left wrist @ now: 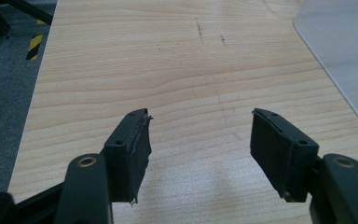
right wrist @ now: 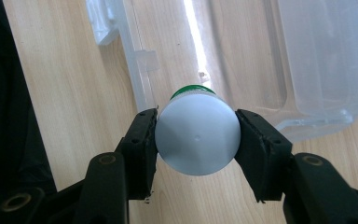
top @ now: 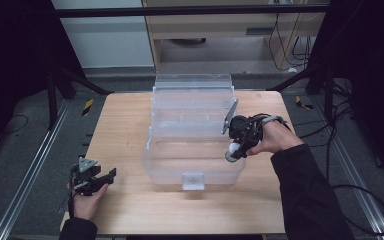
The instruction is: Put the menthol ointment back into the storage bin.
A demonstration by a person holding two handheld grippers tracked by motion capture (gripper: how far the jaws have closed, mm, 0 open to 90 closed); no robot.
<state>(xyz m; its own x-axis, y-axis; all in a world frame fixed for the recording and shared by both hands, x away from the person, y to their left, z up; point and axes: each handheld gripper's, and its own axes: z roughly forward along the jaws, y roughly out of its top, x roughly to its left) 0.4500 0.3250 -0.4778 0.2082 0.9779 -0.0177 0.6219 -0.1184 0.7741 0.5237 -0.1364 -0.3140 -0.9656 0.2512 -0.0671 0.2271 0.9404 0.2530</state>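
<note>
Two grippers in play. Right gripper (right wrist: 196, 140) is clamped on a white-capped bottle (right wrist: 197, 138), held over the right rim of the clear bin (top: 194, 172). Left gripper (left wrist: 200, 140) has jaws wide, nothing between them, over the bare table (left wrist: 168, 60) near its front-left corner.

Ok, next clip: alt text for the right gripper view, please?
The right gripper, seen along its two black jaws, clamps a small bottle with a white cap and a green band behind it. Beyond lie a clear plastic box and the wooden table.
</note>
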